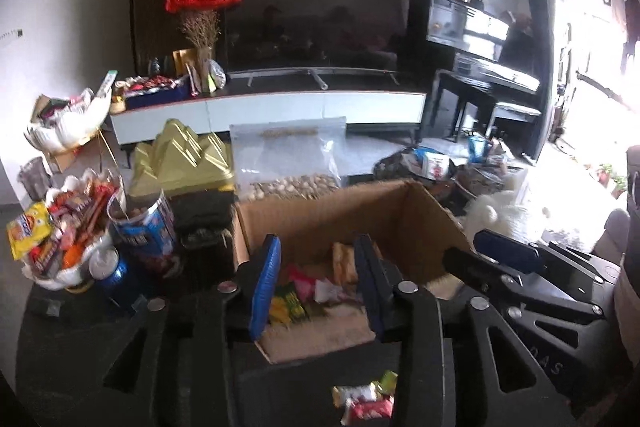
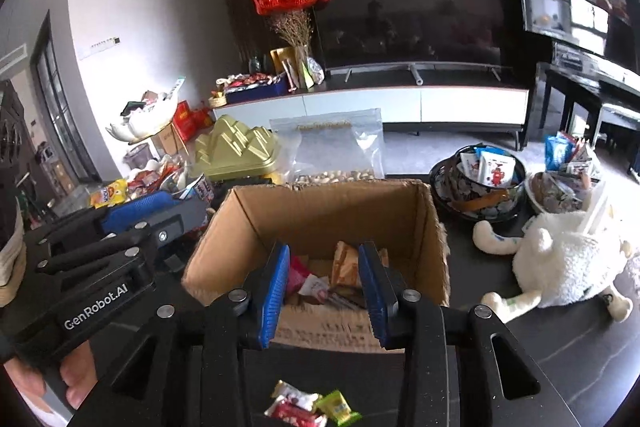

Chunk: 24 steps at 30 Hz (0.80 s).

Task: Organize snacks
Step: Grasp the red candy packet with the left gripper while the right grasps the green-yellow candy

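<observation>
In the left wrist view, the left gripper [image 1: 316, 283] hangs over an open cardboard box [image 1: 404, 215] on the dark worktop [image 1: 80, 339], its jaws part open with nothing between the blue pads. Beyond them, on the box floor, lie loose snacks [image 1: 304, 293]: small wrapped packets in yellow-green, pink, white and orange. A few more packets [image 1: 366, 401] lie on the worktop in front of the box, under the gripper. To the left a white bowl [image 1: 60, 277] is heaped with more sweets, and the right gripper [image 1: 504, 259] shows at the right edge of the box. In the right wrist view, the right gripper [image 2: 324, 289] is likewise aimed into the box [image 2: 320, 203], jaws part open and empty, with packets [image 2: 340, 279] on the box floor past the pads. Three stray packets [image 2: 310, 405], red, white and green, lie near the bottom of the frame on the worktop [image 2: 520, 343]. The left gripper [image 2: 160, 215] sits just left of the box. The packets look light, soft and crinkly, with slick foil or plastic wrappers that may slip; their contents could crush, so a gentle pinch across the middle of a packet, or on a crimped end seal, seems the best hold.
</observation>
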{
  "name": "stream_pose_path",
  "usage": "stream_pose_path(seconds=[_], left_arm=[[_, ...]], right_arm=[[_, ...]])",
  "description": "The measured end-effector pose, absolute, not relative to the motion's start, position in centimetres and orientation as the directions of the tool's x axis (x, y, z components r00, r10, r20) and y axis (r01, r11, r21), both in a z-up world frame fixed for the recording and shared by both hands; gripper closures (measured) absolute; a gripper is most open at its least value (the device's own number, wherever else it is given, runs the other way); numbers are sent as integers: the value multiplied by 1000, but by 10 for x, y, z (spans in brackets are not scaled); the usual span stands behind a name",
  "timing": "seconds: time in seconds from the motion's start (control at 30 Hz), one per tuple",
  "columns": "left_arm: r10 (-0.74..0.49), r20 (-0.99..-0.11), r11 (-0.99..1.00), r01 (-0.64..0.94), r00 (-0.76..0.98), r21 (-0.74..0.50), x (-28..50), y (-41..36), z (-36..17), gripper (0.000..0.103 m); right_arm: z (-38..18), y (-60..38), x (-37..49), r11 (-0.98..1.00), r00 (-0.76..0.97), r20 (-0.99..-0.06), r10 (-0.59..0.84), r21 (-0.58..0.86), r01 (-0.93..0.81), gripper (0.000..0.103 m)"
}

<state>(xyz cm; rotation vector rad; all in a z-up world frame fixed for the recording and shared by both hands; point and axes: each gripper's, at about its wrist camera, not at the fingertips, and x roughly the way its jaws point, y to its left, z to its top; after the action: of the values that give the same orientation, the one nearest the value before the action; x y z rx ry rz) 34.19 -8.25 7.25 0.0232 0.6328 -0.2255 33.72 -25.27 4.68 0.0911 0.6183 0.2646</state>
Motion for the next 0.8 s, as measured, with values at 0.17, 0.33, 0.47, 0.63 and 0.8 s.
stream_pose_path(seconds=[0.17,0.33,0.47,0.63,0.8], left_arm=[[-219,-610,971,234,762,-56,317,-87,65,57],[-242,-617,964,258,748,-65,298,-96,59,53],[-243,-626,963,263,741,-62,285,-99,50,52],[-241,-648,963,263,723,-64,274,-101,32,48],[-236,-687,964,254,688,-76,273,-102,6,46]], right_arm=[[39,-259,313,961,781,-560,276,160,-225,63],[28,-265,291,957,770,-568,289,162,-240,63],[21,-271,277,956,774,-561,295,180,-234,58],[6,-276,268,959,774,-565,284,174,-225,57],[-14,-280,271,949,754,-576,316,203,-243,57]])
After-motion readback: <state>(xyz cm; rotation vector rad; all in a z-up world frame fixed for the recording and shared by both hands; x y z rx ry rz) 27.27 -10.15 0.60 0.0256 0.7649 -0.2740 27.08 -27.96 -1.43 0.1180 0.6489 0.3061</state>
